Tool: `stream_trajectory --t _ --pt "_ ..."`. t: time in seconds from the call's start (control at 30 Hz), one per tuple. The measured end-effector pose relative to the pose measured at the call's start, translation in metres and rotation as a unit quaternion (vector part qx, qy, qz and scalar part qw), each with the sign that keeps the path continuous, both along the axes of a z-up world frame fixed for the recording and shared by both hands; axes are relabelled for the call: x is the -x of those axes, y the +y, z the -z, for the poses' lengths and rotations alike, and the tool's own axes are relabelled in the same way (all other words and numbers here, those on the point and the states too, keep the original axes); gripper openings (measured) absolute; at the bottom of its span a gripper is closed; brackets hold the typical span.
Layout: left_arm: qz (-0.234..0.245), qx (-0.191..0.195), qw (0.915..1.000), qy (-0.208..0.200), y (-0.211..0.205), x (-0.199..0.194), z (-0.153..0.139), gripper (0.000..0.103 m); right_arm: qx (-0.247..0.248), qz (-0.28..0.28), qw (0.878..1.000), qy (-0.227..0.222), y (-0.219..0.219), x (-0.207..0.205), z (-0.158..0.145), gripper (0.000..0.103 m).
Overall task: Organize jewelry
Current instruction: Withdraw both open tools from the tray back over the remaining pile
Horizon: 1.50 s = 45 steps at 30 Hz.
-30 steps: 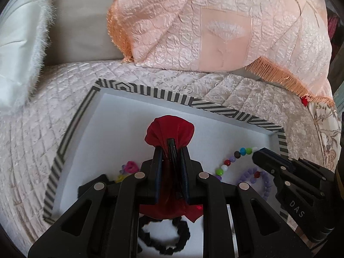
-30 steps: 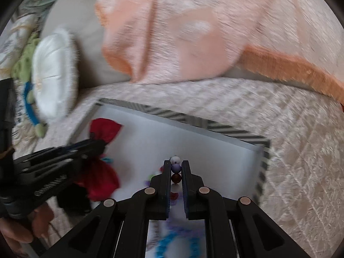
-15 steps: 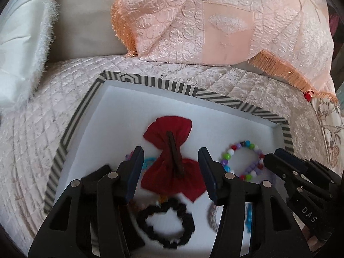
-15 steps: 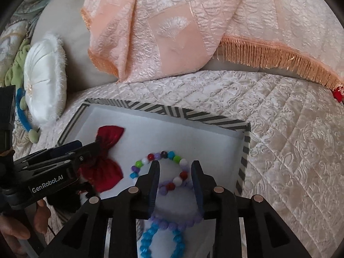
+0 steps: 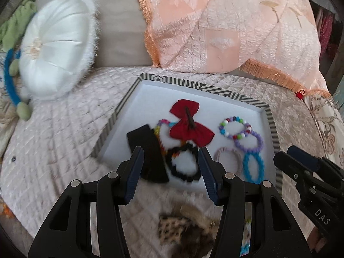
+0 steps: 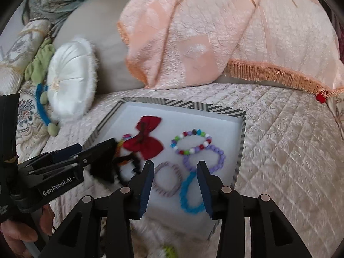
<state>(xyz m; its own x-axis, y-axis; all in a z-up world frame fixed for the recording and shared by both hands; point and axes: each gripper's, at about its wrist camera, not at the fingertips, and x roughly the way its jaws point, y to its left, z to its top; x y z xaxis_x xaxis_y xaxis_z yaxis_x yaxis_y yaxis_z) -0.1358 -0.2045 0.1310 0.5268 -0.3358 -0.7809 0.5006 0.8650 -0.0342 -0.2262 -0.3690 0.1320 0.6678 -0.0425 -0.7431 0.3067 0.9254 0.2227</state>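
Observation:
A white tray with a striped rim lies on the quilted bed. In it are a red bow, a multicolour bead bracelet, a purple one, a blue one, a black bead bracelet and a black flat piece. My left gripper hovers open over the tray's near edge, holding nothing. My right gripper hangs above the blue bracelet, its jaws opening with nothing gripped between them. Both the bow and the bead bracelet lie free.
A white round cushion and a green and blue toy sit left of the tray. A peach fringed blanket is heaped behind it. Blurred leopard-patterned items lie on the quilt in front. A hand holds the left gripper.
The left gripper let go of the red bow and the right let go of the bead bracelet. Both pulled back and up from the tray, jaws now apart.

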Motion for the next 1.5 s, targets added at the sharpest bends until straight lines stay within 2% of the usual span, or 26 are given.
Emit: stream_trajectory --t 0.1,0.3,0.47,0.7,1.3,1.5 --pt "-0.007 -0.002 0.9998 -0.018 0.016 0.021 -0.006 0.052 0.010 0.002 1.000 -0.008 0.018 0.015 -0.009 0.040" --pt "-0.017 0.009 0.9994 -0.028 0.046 0.056 -0.014 0.052 0.012 -0.001 1.000 -0.021 0.047 0.048 -0.019 0.042" --pt "-0.021 0.009 0.9989 -0.041 0.064 0.082 -0.019 0.052 0.018 0.000 0.999 -0.030 0.067 0.071 -0.025 0.053" --pt "-0.024 0.013 0.9981 -0.055 0.082 0.106 -0.026 0.052 0.024 -0.006 0.999 -0.036 0.086 0.095 -0.033 0.053" --pt "-0.023 0.017 0.9984 -0.049 0.096 0.123 -0.025 0.052 0.034 -0.019 0.999 -0.038 0.107 0.116 -0.040 0.055" --pt "-0.025 0.034 0.9990 -0.015 0.103 0.113 -0.020 0.052 0.032 -0.017 0.999 -0.035 0.102 0.119 -0.037 0.056"
